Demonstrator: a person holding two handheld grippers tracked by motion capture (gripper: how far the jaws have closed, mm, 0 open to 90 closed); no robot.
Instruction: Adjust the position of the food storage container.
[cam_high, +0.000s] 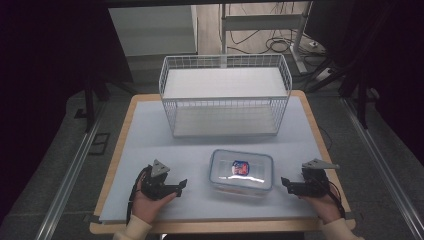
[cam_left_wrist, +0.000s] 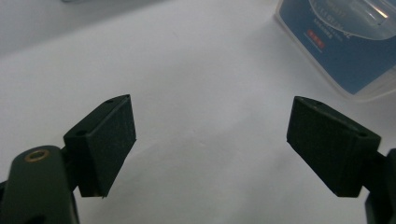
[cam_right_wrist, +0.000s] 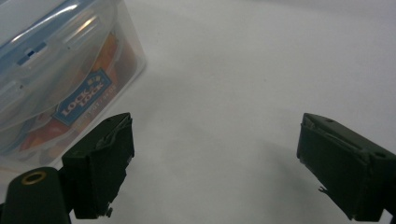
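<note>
A clear plastic lidded container (cam_high: 241, 171) with a blue and red label lies flat on the pale mat, near the front middle. My left gripper (cam_high: 181, 186) rests on the mat to its left, jaws wide open and empty, pointing right toward the box. Along its jaws (cam_left_wrist: 210, 140) the container's corner (cam_left_wrist: 341, 42) appears at the upper right. My right gripper (cam_high: 284, 183) rests to the box's right, pointing left, jaws open and empty. In the right gripper view (cam_right_wrist: 215, 154) the container (cam_right_wrist: 60, 79) sits at the upper left, just beyond the left jaw.
A white wire basket (cam_high: 225, 95) with a shelf stands at the back of the table (cam_high: 127, 115). Bare mat lies between the basket and the container. Metal rails (cam_high: 70, 175) run along both sides of the table, and cables lie on the floor behind.
</note>
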